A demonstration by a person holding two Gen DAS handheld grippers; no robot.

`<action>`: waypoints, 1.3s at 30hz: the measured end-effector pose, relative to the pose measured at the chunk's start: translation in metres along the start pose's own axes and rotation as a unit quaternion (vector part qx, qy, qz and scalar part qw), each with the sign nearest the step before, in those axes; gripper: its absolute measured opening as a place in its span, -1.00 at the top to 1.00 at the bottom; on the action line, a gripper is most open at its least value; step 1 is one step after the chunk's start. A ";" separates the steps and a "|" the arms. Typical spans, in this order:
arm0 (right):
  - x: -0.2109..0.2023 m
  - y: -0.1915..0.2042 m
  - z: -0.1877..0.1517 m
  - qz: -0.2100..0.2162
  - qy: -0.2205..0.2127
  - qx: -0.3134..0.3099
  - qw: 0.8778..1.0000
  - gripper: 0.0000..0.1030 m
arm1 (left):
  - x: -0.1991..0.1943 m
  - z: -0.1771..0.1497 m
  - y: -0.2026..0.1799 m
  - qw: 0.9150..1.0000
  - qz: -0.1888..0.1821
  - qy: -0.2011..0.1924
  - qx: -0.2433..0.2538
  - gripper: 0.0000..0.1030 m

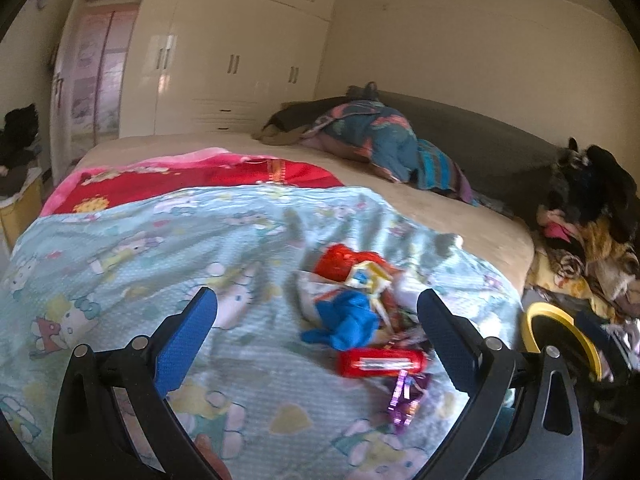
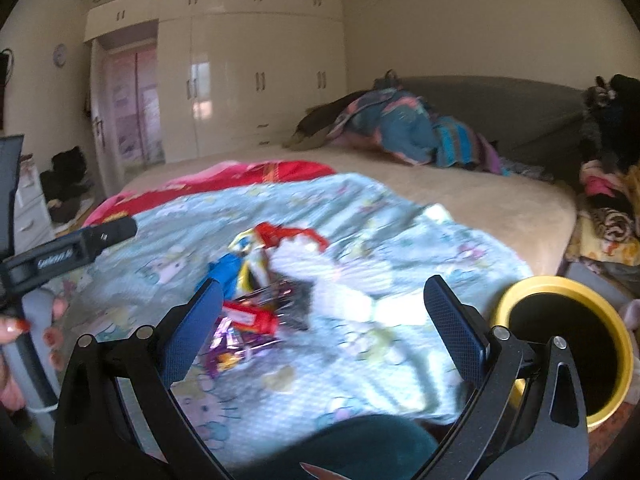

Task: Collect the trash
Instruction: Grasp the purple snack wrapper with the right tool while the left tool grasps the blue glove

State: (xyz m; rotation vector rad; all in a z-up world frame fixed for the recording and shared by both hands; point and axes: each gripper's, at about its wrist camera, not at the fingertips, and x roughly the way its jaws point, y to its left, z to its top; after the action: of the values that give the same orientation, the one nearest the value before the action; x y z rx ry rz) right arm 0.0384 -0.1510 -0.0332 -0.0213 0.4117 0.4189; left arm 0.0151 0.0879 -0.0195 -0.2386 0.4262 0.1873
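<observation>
Cream wardrobes (image 1: 224,60) line the far wall behind a wide bed (image 1: 460,216), whose near end is covered by a pale blue cartoon-print sheet (image 1: 120,256). A small heap of trash (image 1: 360,312) lies on that sheet toward its right edge: a red crinkled wrapper (image 1: 340,264), a blue wrapper (image 1: 348,324), a red packet (image 1: 380,362) with a white label, and a purple foil wrapper (image 1: 404,400) nearest the foot. Just off the bed's right corner stands a yellow-rimmed bin (image 2: 560,344), black inside. The left gripper (image 1: 318,312) hangs over the sheet with its blue-padded fingers spread wide, grasping nothing, the heap lying between them. The right gripper (image 2: 322,304) is likewise released and empty above the wrappers. Bundled bedding (image 1: 380,140) rests by the headboard.
</observation>
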 end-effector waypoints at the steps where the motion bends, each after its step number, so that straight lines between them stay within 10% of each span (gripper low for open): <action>1: 0.003 0.005 0.000 0.005 0.004 0.001 1.000 -0.80 | 0.002 0.001 0.005 1.000 0.003 -0.001 -0.003 -0.88; 17: 0.078 0.053 -0.021 -0.010 0.132 0.005 0.991 -0.80 | 0.091 -0.007 0.029 0.991 -0.066 0.113 -0.019 -0.84; 25: 0.110 0.055 -0.032 0.006 0.196 0.030 0.980 -0.79 | 0.128 -0.016 0.021 0.978 -0.118 0.168 -0.040 -0.43; 31: 0.132 0.052 -0.044 0.029 0.247 0.055 0.967 -0.27 | 0.140 -0.025 0.012 0.968 -0.159 0.189 -0.054 -0.38; 39: 0.132 0.046 -0.049 0.079 0.270 0.083 0.956 0.27 | 0.155 -0.035 0.013 0.959 -0.156 0.223 -0.080 0.17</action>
State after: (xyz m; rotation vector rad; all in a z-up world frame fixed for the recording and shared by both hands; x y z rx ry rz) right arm 0.1113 -0.0621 -0.1271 0.0637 0.9921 0.5343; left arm 0.1369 0.1105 -0.1194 -0.5082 0.8141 -0.1483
